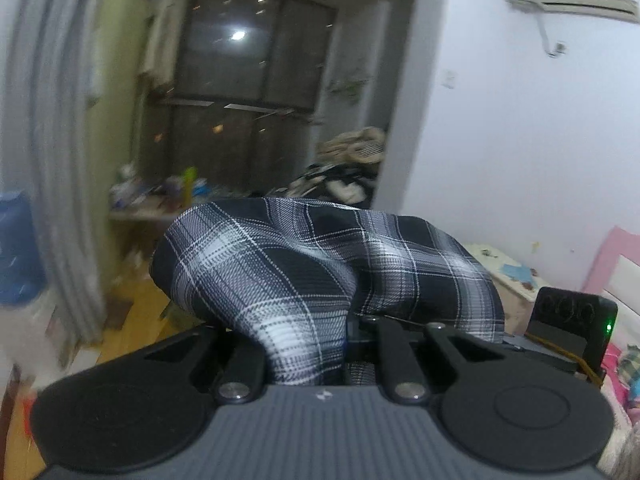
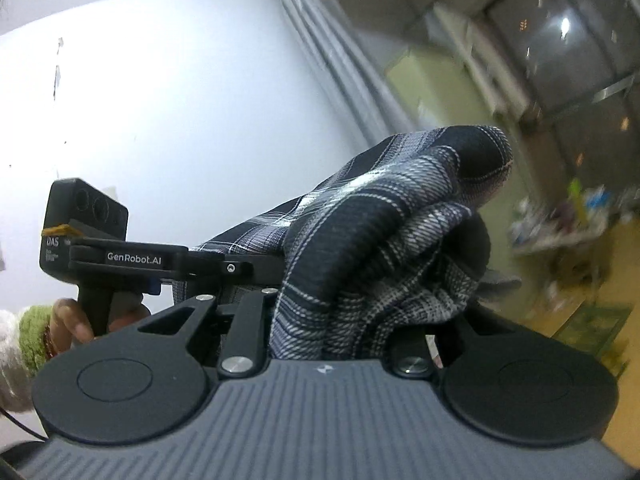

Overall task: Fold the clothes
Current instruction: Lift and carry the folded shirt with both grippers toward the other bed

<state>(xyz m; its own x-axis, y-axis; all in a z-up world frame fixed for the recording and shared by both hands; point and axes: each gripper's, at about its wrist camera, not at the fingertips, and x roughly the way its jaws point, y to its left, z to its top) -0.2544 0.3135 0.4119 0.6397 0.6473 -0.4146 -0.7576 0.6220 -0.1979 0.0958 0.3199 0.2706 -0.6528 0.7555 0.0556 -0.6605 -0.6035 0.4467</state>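
The left gripper [image 1: 320,320] and the right gripper [image 2: 352,312] are each clamped on a bunch of the black-and-white plaid garment [image 1: 320,264], which is lifted in the air and hides the fingertips. Beyond it, a grey curtain [image 1: 68,160], a cluttered desk [image 1: 160,200] and a dark window [image 1: 256,48]

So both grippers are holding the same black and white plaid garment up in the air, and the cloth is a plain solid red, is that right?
Not quite. Both grippers do hold cloth up off any surface, but it is not plain red: the left wrist view shows the plaid garment in black, white and grey checks bunched at the left gripper, and the right wrist view shows the same pattern at the right gripper.
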